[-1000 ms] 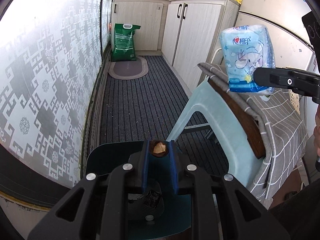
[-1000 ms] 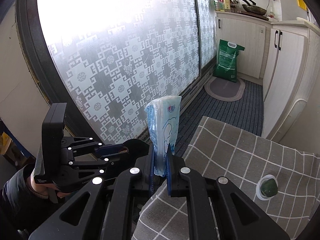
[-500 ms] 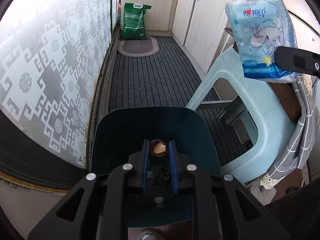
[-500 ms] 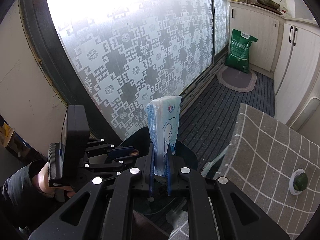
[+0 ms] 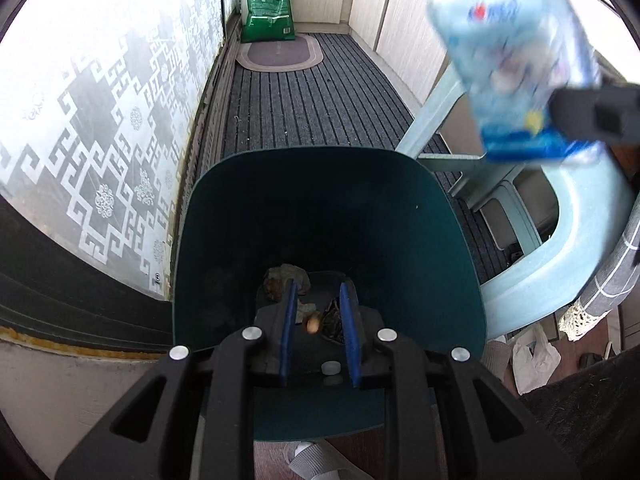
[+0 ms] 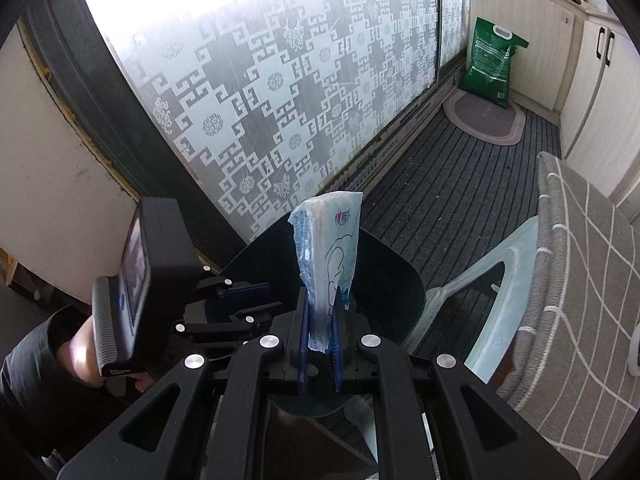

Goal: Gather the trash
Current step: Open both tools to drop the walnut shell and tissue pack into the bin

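Trash comes first — a small brown nut-like scrap (image 5: 313, 324) sits between our left tool's (image 5: 316, 330) opening jaws, over the dark teal plastic bin (image 5: 436, 240), for dropping. Our right tool (image 6: 320, 344) pinches a pale blue plastic tissue pack (image 6: 328, 256) above the bin — next in.

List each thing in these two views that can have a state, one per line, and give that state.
Left claw: jaws opening over the bin, a small brown nut between them, nothing pressed.
Right claw: shut on the tissue pack.
Tissue pack: upright, held above the bin.
Bin: open-topped, scraps at the bottom.
Green sack: standing upright.
Cupboard doors: closed.
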`<action>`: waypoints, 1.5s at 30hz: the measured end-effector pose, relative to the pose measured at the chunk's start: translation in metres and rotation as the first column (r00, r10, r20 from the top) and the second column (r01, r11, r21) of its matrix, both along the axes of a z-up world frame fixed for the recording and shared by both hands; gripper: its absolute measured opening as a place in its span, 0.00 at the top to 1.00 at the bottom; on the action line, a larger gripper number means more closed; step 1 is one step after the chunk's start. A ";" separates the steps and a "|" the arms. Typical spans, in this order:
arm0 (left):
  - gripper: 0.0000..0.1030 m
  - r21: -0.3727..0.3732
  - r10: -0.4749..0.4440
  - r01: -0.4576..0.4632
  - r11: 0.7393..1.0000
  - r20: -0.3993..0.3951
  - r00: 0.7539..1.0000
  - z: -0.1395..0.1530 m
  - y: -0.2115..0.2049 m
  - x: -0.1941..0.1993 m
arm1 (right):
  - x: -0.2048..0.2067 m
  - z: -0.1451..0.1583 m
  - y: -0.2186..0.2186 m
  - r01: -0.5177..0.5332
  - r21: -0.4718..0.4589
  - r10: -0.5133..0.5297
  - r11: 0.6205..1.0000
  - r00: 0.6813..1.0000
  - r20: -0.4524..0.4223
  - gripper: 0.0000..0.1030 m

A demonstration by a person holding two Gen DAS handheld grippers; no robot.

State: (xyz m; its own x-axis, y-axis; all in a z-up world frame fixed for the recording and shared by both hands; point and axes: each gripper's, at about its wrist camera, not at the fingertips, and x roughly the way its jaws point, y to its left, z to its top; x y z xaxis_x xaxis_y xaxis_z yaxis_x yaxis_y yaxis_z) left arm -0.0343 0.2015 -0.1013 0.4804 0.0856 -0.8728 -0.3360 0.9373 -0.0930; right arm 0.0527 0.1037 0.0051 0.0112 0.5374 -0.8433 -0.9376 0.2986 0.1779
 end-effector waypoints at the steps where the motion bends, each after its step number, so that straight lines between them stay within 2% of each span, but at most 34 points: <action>1: 0.77 0.004 0.007 -0.007 1.000 0.013 1.000 0.002 0.000 -0.002 | -0.002 -0.003 0.002 -0.005 -0.011 0.005 1.000 1.000 0.001 0.91; 7: 0.82 0.027 0.043 -0.046 0.999 0.116 0.992 0.027 0.006 -0.013 | -0.010 -0.016 0.012 -0.027 -0.051 0.028 0.998 1.000 0.002 0.91; 14: 0.88 0.046 0.077 -0.092 0.995 0.262 0.962 0.064 0.011 -0.027 | -0.017 -0.031 0.018 -0.052 -0.097 0.051 0.994 0.999 -0.004 0.91; 24: 0.89 0.095 0.077 -0.137 0.986 0.475 0.877 0.118 0.003 -0.048 | -0.030 -0.056 0.026 -0.095 -0.165 0.092 0.982 0.995 -0.028 0.91; 26: 0.89 0.114 0.073 -0.149 0.982 0.502 0.862 0.125 0.002 -0.052 | -0.032 -0.064 0.028 -0.103 -0.181 0.095 0.978 0.994 -0.049 0.91; 34: 0.89 0.111 0.054 -0.150 0.982 0.603 0.796 0.148 -0.005 -0.064 | -0.046 -0.091 0.035 -0.148 -0.239 0.127 0.960 0.987 -0.101 0.90; 36: 0.89 0.135 0.045 -0.162 0.978 0.617 0.786 0.153 -0.009 -0.067 | -0.051 -0.096 0.036 -0.156 -0.253 0.134 0.955 0.986 -0.103 0.89; 37: 0.89 0.142 0.041 -0.164 0.976 0.624 0.780 0.155 -0.009 -0.069 | -0.052 -0.099 0.036 -0.160 -0.261 0.137 0.952 0.985 -0.104 0.86; 39: 0.89 0.142 0.039 -0.170 0.975 0.647 0.761 0.159 -0.011 -0.072 | -0.052 -0.101 0.038 -0.147 -0.266 0.126 0.953 0.988 -0.094 0.70; 42: 0.88 0.143 0.039 -0.180 0.973 0.670 0.741 0.162 -0.010 -0.079 | -0.050 -0.091 0.038 -0.131 -0.233 0.115 0.964 0.990 -0.080 0.70; 45: 0.88 0.142 0.041 -0.184 0.973 0.675 0.737 0.164 -0.010 -0.078 | -0.051 -0.073 0.038 -0.125 -0.174 0.117 0.977 0.992 -0.052 0.70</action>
